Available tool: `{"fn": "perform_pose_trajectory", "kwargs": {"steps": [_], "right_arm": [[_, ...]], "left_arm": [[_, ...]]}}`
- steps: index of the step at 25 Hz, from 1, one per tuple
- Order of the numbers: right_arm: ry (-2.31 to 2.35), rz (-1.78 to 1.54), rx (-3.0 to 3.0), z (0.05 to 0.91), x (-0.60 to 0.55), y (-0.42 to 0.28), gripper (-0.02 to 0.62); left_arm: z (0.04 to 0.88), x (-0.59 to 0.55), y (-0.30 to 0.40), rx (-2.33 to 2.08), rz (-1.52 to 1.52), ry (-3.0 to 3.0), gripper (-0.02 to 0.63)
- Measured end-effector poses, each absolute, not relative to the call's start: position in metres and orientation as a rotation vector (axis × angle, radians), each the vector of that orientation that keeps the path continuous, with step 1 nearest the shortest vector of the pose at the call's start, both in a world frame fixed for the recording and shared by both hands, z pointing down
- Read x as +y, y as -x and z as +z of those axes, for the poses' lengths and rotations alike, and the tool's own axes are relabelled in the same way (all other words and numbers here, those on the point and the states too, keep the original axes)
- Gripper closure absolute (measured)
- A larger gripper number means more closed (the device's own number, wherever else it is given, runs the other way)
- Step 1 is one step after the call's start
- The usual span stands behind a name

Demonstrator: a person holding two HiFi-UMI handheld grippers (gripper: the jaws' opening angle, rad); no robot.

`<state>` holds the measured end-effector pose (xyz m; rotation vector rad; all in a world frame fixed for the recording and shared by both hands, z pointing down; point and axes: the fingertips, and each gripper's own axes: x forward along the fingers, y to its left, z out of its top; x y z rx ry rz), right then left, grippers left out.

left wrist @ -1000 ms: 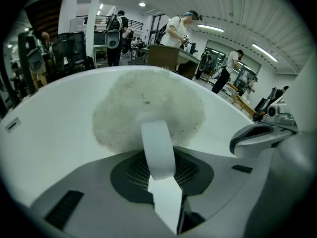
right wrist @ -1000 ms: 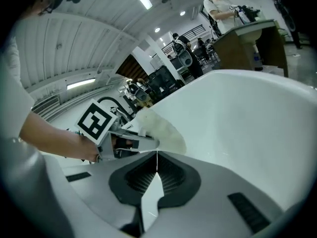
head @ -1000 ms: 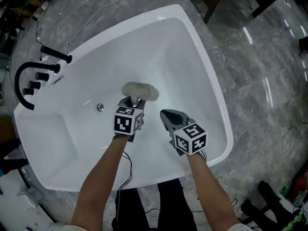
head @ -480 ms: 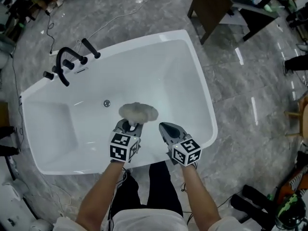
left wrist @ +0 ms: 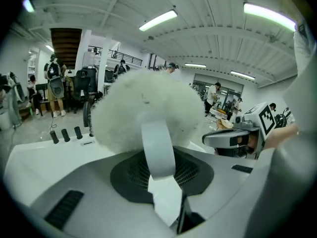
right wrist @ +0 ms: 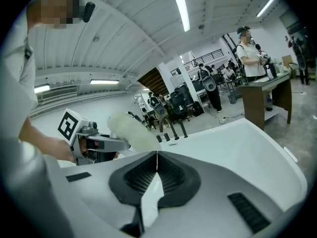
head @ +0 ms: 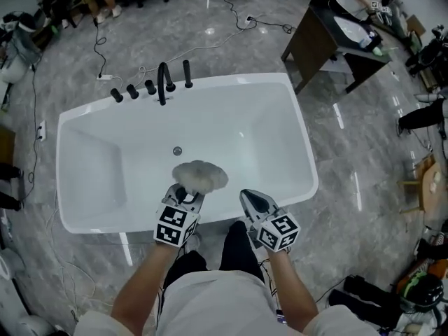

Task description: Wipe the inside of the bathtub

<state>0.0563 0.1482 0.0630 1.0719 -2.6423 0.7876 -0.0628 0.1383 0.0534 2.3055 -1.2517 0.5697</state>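
A white bathtub (head: 84, 222) lies below me on a grey marble floor. My left gripper (head: 184, 194) is shut on the white strap (left wrist: 157, 148) of a fluffy white wiping pad (head: 200, 175), held over the tub's near rim. The pad (left wrist: 143, 108) fills the left gripper view. My right gripper (head: 253, 201) hangs beside it over the near rim, shut with nothing between its jaws (right wrist: 156, 157). In the right gripper view the pad (right wrist: 131, 125) and left gripper (right wrist: 101, 144) show at the left.
A black faucet (head: 163, 82) with several black handles (head: 133, 90) stands on the tub's far rim. The drain (head: 177, 150) is in the tub floor. A dark wooden table (head: 322, 47) stands at the far right. Cables (head: 105, 54) run over the floor behind the tub.
My view has pulled back and up, so the whole tub now shows. Both grippers have drawn back from inside the tub to its near rim, the pad still held.
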Motion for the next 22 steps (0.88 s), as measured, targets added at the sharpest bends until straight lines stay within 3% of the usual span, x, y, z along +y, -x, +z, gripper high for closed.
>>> {"fn": "perform_pose_trajectory", "kwargs": {"steps": [4, 10, 22], "right_arm": [[-1.078, 0.705, -2.651, -0.011, 0.175, -0.018, 0.575], [-1.126, 0.593, -2.647, -0.061, 0.225, 0.012, 0.575], [-1.021, 0.599, -2.723, -0.095, 0.259, 0.016, 0.575]], "left_arm": [[-0.013, 0.180, 0.114, -1.267, 0.542, -2.342, 0.511], [-0.038, 0.255, 0.178, -1.340, 0.455, -2.300, 0.511], [-0.072, 0.311, 0.212, -1.566, 0.376, -2.216, 0.511]]}}
